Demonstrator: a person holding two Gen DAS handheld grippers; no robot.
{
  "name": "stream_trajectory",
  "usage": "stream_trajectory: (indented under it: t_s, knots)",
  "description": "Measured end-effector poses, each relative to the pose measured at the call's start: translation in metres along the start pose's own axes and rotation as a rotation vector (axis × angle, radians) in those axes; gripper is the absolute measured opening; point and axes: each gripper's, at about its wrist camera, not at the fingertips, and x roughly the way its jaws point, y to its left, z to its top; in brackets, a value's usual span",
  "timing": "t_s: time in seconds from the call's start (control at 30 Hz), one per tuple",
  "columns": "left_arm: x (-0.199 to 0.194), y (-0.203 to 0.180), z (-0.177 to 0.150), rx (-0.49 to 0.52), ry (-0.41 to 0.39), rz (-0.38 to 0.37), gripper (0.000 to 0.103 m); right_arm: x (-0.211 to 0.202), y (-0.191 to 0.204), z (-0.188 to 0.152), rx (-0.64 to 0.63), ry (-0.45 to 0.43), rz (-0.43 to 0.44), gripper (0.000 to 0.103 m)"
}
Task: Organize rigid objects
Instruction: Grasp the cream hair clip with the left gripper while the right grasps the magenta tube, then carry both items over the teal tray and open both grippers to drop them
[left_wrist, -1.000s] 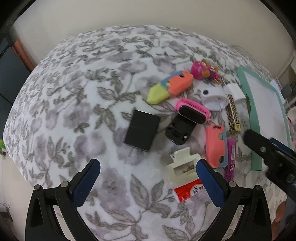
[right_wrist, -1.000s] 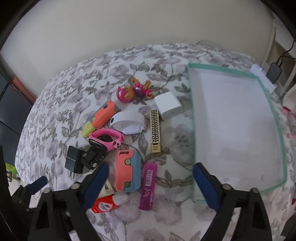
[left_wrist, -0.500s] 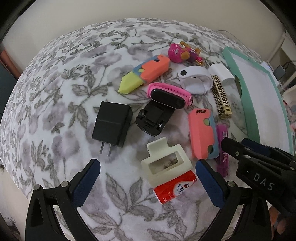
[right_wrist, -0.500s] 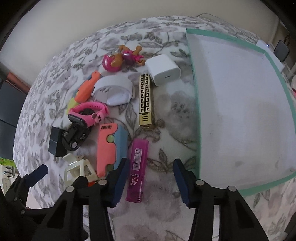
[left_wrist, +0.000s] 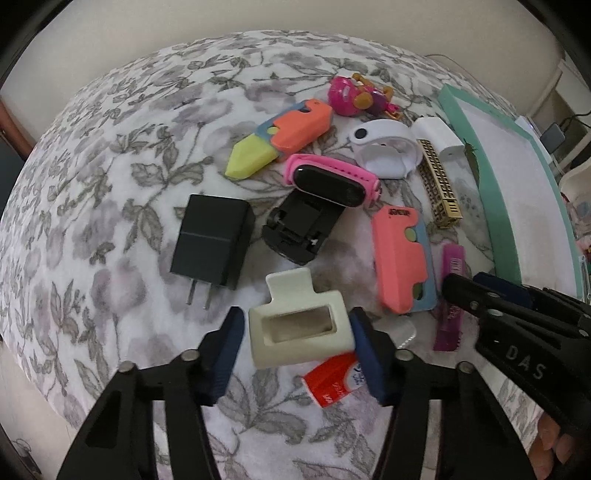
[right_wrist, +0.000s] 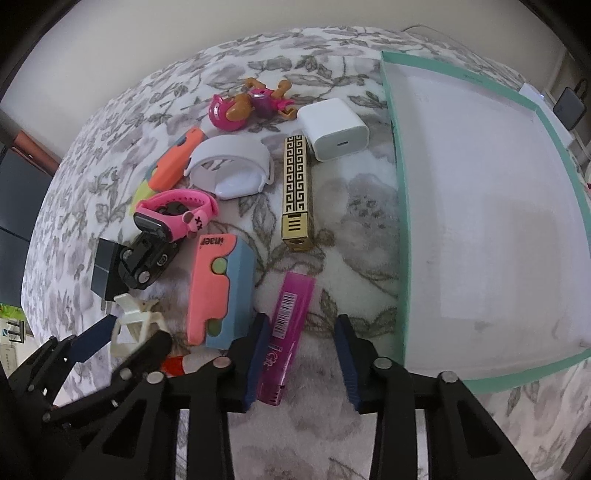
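Note:
Small rigid items lie scattered on a floral cloth. My left gripper (left_wrist: 297, 321) points down over a cream hair clip (left_wrist: 288, 288); its jaws are closing and the blue pads sit against the clip's two sides. A red-and-white tube (left_wrist: 332, 380) lies partly under the clip. My right gripper (right_wrist: 302, 321) is closing around a purple comb-like bar (right_wrist: 290, 295). Its left pad touches the bar, while the right pad stands apart with cloth showing between. In the left wrist view the right gripper (left_wrist: 476, 284) shows just right of the clip.
A white tray with a teal rim (right_wrist: 402, 258) lies to the right. Nearby are an orange-and-blue case (right_wrist: 218, 284), a gold patterned bar (right_wrist: 297, 188), a white charger (right_wrist: 334, 129), a pink watch (left_wrist: 332, 181), a black charger (left_wrist: 212, 240) and a black holder (left_wrist: 303, 229).
Both grippers have come down toward the cloth and their jaws have narrowed. The left went from wide open to flanking the cream clip. The right closed in around the purple bar.

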Motion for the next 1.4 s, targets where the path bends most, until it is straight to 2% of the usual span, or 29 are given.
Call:
stream_trajectory:
  t_s: [0.03, 0.17, 0.3, 0.5, 0.6, 0.73, 0.87, 1.13, 1.4]
  knots:
    - [-0.001, 0.002, -0.002, -0.007, 0.001, -0.003, 0.053, 0.000, 0.000, -0.001, 0.001, 0.003, 0.002, 0.031]
    - [-0.001, 0.008, -0.004, -0.032, 0.012, -0.010, 0.052, 0.002, 0.000, -0.010, -0.011, 0.026, 0.007, 0.029]
    - [0.001, 0.013, -0.003, -0.050, 0.023, -0.015, 0.052, 0.004, 0.009, -0.016, -0.048, 0.024, -0.037, 0.028]
    - [0.016, 0.020, 0.001, -0.074, 0.058, -0.010, 0.052, 0.005, 0.028, -0.025, -0.129, 0.010, -0.153, 0.020]
    - [0.021, 0.019, 0.003, -0.075, 0.069, 0.000, 0.052, 0.007, 0.034, -0.028, -0.123, 0.014, -0.167, 0.015]
    - [0.029, 0.010, 0.011, -0.077, 0.092, 0.024, 0.052, 0.007, 0.032, -0.028, -0.082, 0.031, -0.164, 0.014]
    - [0.030, 0.006, 0.020, -0.124, 0.126, 0.022, 0.052, 0.011, 0.027, -0.017, -0.001, 0.059, -0.139, 0.013]
    - [0.031, 0.014, 0.037, -0.204, 0.153, 0.024, 0.052, 0.009, 0.034, -0.017, -0.029, 0.023, -0.157, 0.013]
    - [0.002, 0.023, 0.057, -0.272, 0.091, 0.014, 0.052, -0.001, 0.006, -0.013, 0.069, 0.001, -0.008, 0.013]
